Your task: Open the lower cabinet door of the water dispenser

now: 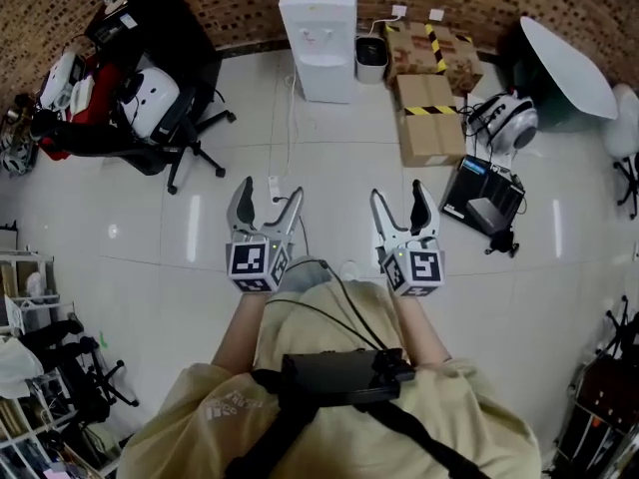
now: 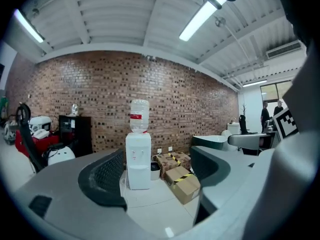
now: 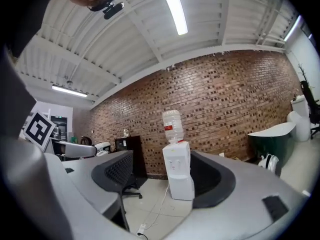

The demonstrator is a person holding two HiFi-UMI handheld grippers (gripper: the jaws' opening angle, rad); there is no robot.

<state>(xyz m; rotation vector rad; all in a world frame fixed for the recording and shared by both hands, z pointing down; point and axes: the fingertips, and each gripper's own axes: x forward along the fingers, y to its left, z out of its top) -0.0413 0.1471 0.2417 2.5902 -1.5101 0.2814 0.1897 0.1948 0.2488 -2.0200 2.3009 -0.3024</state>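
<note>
The white water dispenser [image 1: 319, 38] stands against the brick wall at the far side of the room, with a bottle on top. Its lower cabinet door [image 2: 139, 178] looks closed. Both grippers are held out over the floor, well short of it and pointing towards it. The left gripper [image 1: 270, 194] is open and holds nothing. The right gripper [image 1: 398, 194] is open too, nothing between its fingers. The dispenser [image 2: 138, 159] shows between the jaws in the left gripper view, and the dispenser [image 3: 179, 176] also shows between the jaws in the right gripper view.
Cardboard boxes [image 1: 429, 118] and a small bin [image 1: 371, 56] sit right of the dispenser. A cable runs from it to a power strip [image 1: 274, 184] on the floor. An office chair [image 1: 165, 118] and black cabinet [image 1: 150, 18] are at left, black equipment [image 1: 482, 198] at right.
</note>
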